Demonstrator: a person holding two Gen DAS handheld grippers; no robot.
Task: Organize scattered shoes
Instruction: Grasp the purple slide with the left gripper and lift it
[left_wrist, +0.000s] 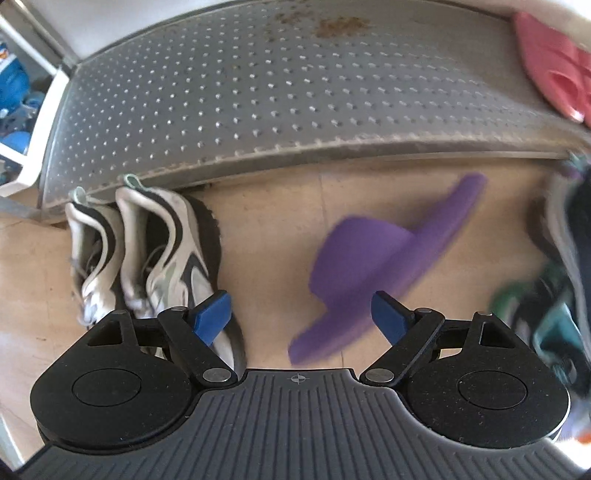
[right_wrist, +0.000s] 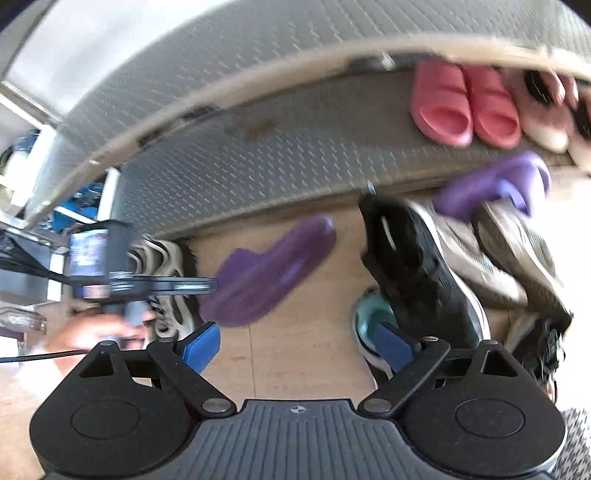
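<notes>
A purple slipper (left_wrist: 376, 266) lies slanted on the wooden floor below the metal shoe rack (left_wrist: 258, 92). My left gripper (left_wrist: 300, 317) hangs over its near end with the jaws wide open; the right blue pad (left_wrist: 388, 317) overlaps the slipper, and no grip shows. The right wrist view shows the same purple slipper (right_wrist: 266, 273) with the left gripper (right_wrist: 207, 285) reaching it from the left. My right gripper (right_wrist: 298, 347) is open and empty above bare floor. A second purple slipper (right_wrist: 495, 188) rests on top of grey sneakers (right_wrist: 517, 251).
A pair of white sneakers (left_wrist: 147, 258) stands against the rack's left foot. Pink slippers (right_wrist: 465, 107) and pale slippers (right_wrist: 543, 107) sit on the lower shelf. A black sneaker (right_wrist: 417, 273) and a teal shoe (right_wrist: 369, 314) lie in a heap at the right. A hand (right_wrist: 92, 332) holds the left gripper.
</notes>
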